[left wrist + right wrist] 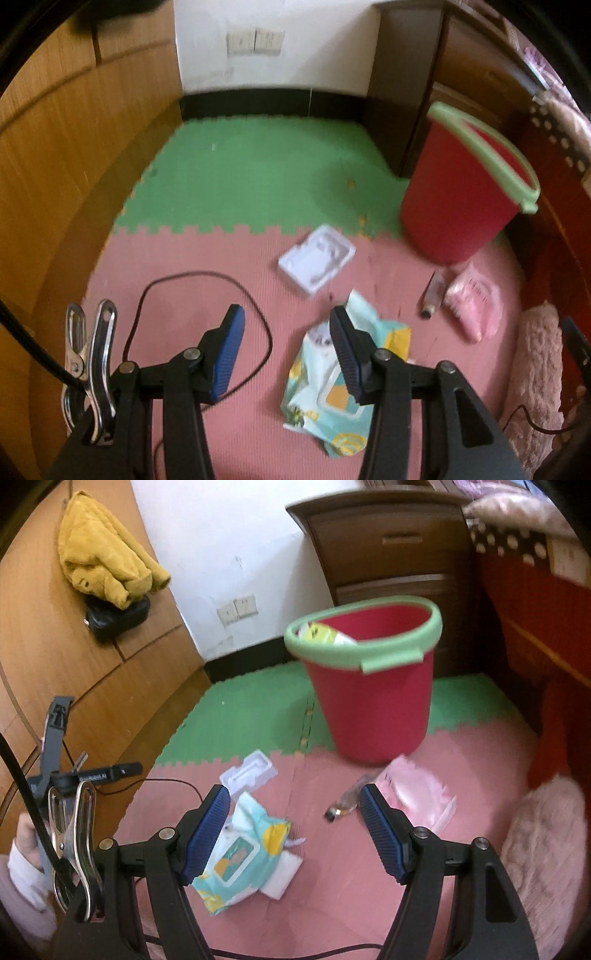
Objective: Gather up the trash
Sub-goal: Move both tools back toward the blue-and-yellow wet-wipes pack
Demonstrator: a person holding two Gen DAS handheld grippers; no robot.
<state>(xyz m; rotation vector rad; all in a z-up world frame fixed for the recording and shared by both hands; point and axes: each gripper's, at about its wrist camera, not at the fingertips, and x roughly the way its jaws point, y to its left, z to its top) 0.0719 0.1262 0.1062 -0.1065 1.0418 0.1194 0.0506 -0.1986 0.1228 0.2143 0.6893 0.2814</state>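
The left gripper (286, 323) hangs above the pink floor mat (221, 266) with its jaws apart and nothing between them; the right gripper (295, 803) has its jaws wide, also empty.

In the left wrist view, a crumpled wet-wipe packet (332, 387) lies on the mat at about five o'clock from centre, partly behind the right-hand blue pad (345, 354); a white plastic tray (316, 258) lies at about one o'clock from the packet, apart from it; a small bottle (432, 295) lies at three o'clock from the tray, just beside a pink plastic bag (474, 301); the red bucket (454, 199) with a green rim stands at twelve o'clock from the bottle, where the pink mat meets the green mat (258, 173); a black cable (207, 280) loops over the pink mat at nine o'clock from the tray.

In the right wrist view, the bucket (373, 701) sits at twelve o'clock from the jaws with some yellow and white packaging (325, 633) inside; the packet (240, 853) lies at seven o'clock from the bucket, resting on a white wad (284, 875); the tray (249, 773) is at twelve o'clock from the packet; the bottle (343, 805) and pink bag (417, 790) lie at the bucket's foot; a yellow garment (107, 557) hangs at ten o'clock on the wooden wardrobe (74, 679).
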